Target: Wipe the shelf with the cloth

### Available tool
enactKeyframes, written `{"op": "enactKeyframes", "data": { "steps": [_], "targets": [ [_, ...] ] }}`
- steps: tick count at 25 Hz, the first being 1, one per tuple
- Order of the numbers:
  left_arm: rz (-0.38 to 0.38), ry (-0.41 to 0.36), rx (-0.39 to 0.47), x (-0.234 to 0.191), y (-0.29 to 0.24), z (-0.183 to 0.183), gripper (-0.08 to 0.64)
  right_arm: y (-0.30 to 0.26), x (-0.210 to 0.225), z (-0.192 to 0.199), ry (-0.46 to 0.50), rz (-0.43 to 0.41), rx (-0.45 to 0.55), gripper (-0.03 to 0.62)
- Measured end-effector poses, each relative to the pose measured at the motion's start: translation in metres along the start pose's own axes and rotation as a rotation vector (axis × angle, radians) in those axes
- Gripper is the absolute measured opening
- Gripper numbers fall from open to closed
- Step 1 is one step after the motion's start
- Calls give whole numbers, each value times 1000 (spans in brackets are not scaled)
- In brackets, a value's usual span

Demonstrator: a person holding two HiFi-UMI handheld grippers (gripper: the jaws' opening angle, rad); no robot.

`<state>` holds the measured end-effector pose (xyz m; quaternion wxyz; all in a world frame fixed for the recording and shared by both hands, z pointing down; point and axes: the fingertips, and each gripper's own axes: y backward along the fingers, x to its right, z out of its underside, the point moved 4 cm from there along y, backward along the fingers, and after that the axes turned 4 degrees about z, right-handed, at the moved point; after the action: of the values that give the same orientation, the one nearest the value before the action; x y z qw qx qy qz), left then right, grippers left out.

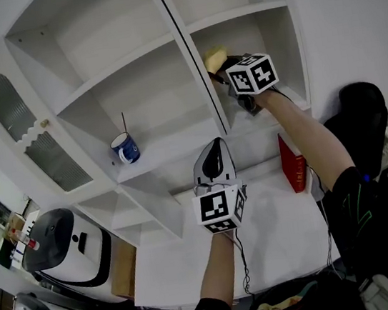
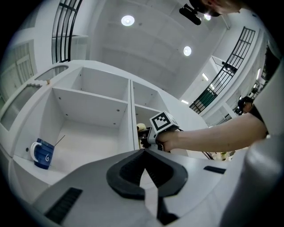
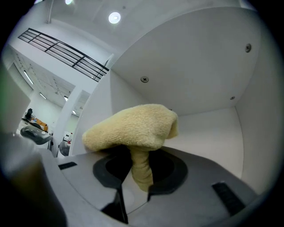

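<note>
Our right tongs (image 3: 135, 177) clench a yellow cloth (image 3: 133, 126) by its bunched tail, so the wide folded pad leads into the right-hand compartment of the shelf (image 3: 208, 128), close to the divider, ready for wiping. Our left tongs (image 2: 146, 177) hang clenched and empty out front, leaving that compartment free.

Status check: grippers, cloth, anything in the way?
Right gripper shut on yellow cloth, inside right shelf bay. Left gripper shut, empty, held low. Blue mug in next bay, not obstructing.
</note>
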<state>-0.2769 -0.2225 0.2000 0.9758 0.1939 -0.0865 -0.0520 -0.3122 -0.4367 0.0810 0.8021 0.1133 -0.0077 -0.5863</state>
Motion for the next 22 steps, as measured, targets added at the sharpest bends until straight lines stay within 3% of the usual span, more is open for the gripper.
{"op": "enactKeyframes", "data": {
  "steps": [3, 9, 22],
  "targets": [
    [-1, -8, 4, -3, -4, -2, -3, 1, -3, 0, 11, -22, -5, 104],
    [10, 5, 12, -1, -13, 0, -3, 20, -18, -2, 44, -143, 2, 103],
    [41, 43, 25, 14, -37, 8, -3, 70, -48, -18, 93, -296, 100, 103]
  ]
}}
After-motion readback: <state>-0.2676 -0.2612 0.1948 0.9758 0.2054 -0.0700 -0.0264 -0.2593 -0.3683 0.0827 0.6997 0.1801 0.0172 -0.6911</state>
